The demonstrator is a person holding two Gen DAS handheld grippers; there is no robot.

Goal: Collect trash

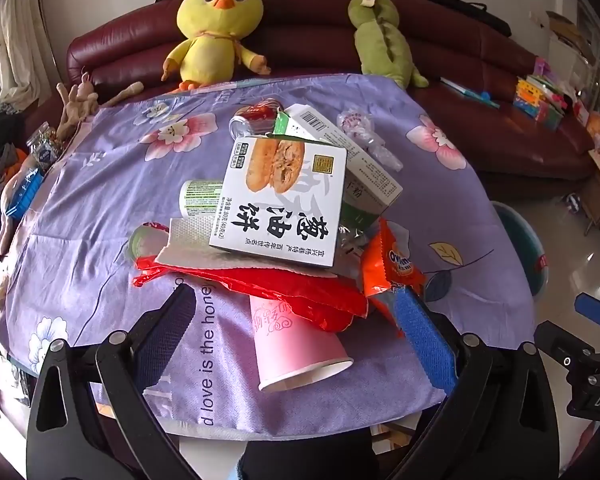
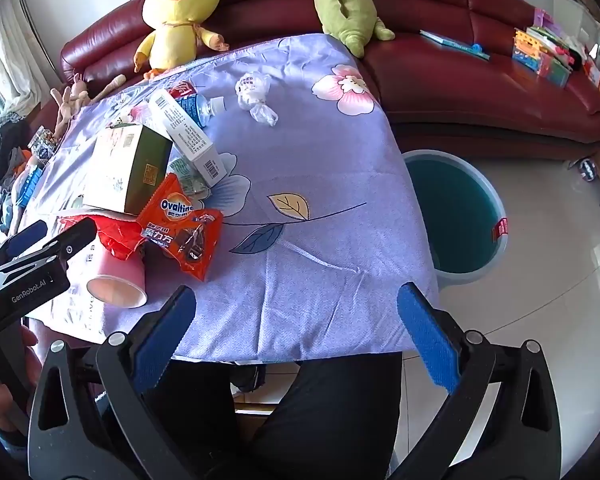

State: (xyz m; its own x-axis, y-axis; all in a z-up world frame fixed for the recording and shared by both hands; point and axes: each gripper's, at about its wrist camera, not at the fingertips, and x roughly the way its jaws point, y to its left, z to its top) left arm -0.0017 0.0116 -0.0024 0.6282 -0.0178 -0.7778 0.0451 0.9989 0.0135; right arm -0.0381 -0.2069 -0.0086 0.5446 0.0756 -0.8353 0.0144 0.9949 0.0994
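Observation:
A pile of trash lies on the purple flowered tablecloth [image 1: 80, 216]. It holds a white pancake box [image 1: 284, 196], a pink paper cup [image 1: 292, 344] on its side, a red plastic wrapper [image 1: 260, 288], an orange Ovaltine wrapper [image 1: 392, 268] and a long white carton [image 1: 348, 148]. My left gripper [image 1: 300, 320] is open, its fingers either side of the cup's near end. In the right wrist view I see the cup [image 2: 120, 284], the Ovaltine wrapper [image 2: 184, 228], a water bottle [image 2: 196, 106] and a crumpled clear bag [image 2: 256, 96]. My right gripper [image 2: 296, 320] is open and empty over the table's near edge. A teal bin [image 2: 456, 216] stands on the floor at the table's right.
A dark red sofa [image 1: 480, 92] runs behind the table with a yellow chick plush [image 1: 216, 28] and a green plush [image 1: 380, 36]. Books and toys [image 2: 548, 52] lie on the sofa's right end. Clutter fills the left side [image 1: 4, 168]. The tiled floor [image 2: 548, 300] is at right.

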